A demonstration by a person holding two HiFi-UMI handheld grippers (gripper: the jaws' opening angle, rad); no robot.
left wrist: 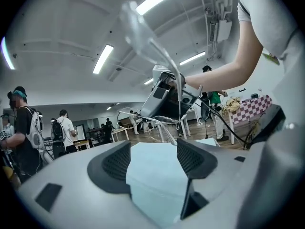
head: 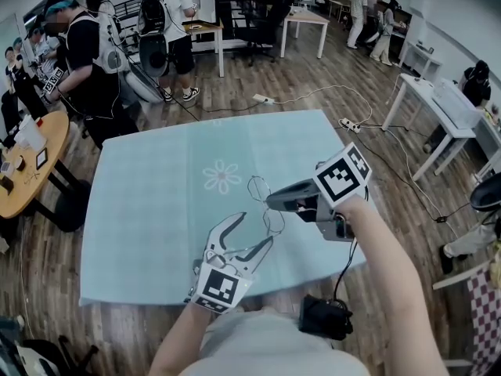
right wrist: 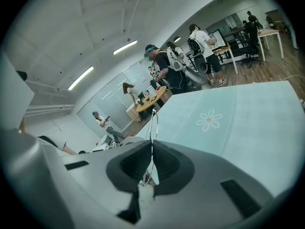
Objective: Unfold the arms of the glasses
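Glasses (head: 270,214), a thin wire pair, hang in the air over the near middle of the worktop (head: 149,210), clear of its pale blue cover. In the head view the frame's long axis runs roughly from 12 to 6 o'clock, leaning a little toward 5, one rim loop above the other.

My right claw (right wrist: 151,163) comes in from 3 o'clock and has the pair: its own view shows the pads closed on a single strand of the wire, which rises straight up out of the pinch toward 12.

My left claw (head: 257,229) is the free one. Its jaws stand wide apart with nothing between them but the blue cover far below. From its tips the glasses lie at about 1 o'clock in the head view, just beside and not touching. Looking along its jaws, I see the frame dead ahead at 12 o'clock, a little above the gap.

I judge that the next move turns on this: the left claw must reach a temple arm, and the wire is too fine for me to tell which strand is an arm or whether either is folded. The flower print (head: 222,176) on the cover lies at 10 o'clock, well apart.
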